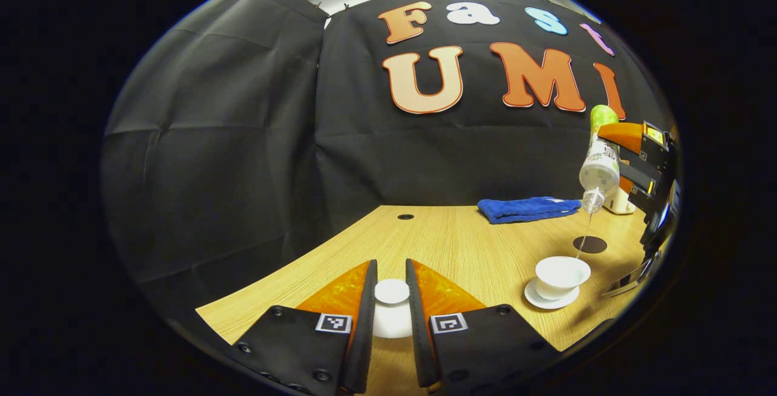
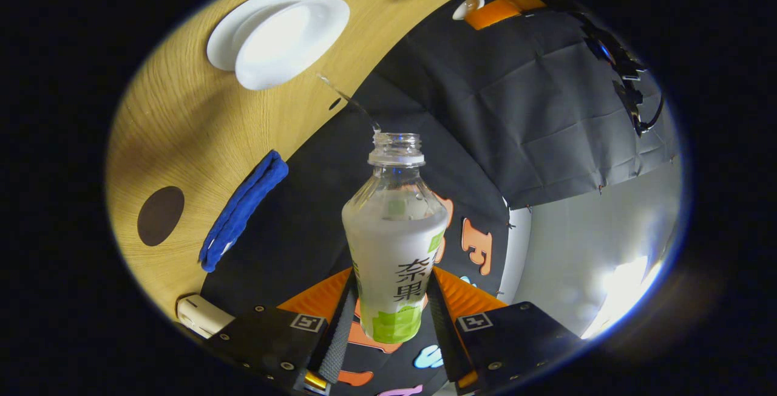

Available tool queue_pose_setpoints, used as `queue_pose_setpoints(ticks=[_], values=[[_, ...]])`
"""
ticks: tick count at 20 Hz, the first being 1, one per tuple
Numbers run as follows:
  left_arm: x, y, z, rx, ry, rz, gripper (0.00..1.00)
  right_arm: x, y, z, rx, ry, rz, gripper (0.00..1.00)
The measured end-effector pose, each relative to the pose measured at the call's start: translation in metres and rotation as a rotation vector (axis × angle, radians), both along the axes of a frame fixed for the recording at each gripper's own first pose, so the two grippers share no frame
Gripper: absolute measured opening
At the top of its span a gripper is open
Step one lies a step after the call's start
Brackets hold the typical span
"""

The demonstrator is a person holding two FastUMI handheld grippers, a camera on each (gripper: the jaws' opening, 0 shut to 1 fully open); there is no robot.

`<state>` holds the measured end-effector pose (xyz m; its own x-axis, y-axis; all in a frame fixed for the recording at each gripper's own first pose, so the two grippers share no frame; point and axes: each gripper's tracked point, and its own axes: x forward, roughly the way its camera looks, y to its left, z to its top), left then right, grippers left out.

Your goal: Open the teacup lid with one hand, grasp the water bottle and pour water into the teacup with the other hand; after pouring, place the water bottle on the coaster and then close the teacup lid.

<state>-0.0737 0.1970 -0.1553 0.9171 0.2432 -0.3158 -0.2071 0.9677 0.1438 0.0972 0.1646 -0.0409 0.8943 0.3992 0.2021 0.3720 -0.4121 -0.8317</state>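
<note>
My left gripper [image 1: 391, 274] is shut on the white teacup lid [image 1: 391, 308], holding it low over the wooden table [image 1: 449, 244]. The open white teacup [image 1: 561, 273] stands on its saucer [image 1: 546, 300] to the right. Above the cup my right gripper [image 1: 631, 156] holds the clear water bottle [image 1: 600, 165] tipped neck-down, and a thin stream of water [image 1: 584, 238] falls into the cup. In the right gripper view the right gripper [image 2: 391, 274] is shut on the bottle [image 2: 394, 232], whose open mouth points toward the teacup [image 2: 291, 37]. The dark round coaster [image 1: 590, 244] lies just behind the cup.
A folded blue towel [image 1: 528, 209] lies at the back of the table, with a small white device [image 1: 616, 201] to its right. A small dark hole [image 1: 405, 217] sits near the table's far edge. Black cloth walls close the booth behind and left.
</note>
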Motion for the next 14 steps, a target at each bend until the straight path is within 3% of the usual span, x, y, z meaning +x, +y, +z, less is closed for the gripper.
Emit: queue_pose_setpoints(ticks=[7,14], values=[[-0.003,-0.004,-0.002,0.009,0.008,-0.003,0.33,-0.010,0.001,-0.027,0.021,0.062,0.006,0.65],[0.002,-0.022,-0.009,-0.022,0.028,-0.023,0.33,-0.009,-0.003,-0.062,0.177,0.208,-0.038,0.65]])
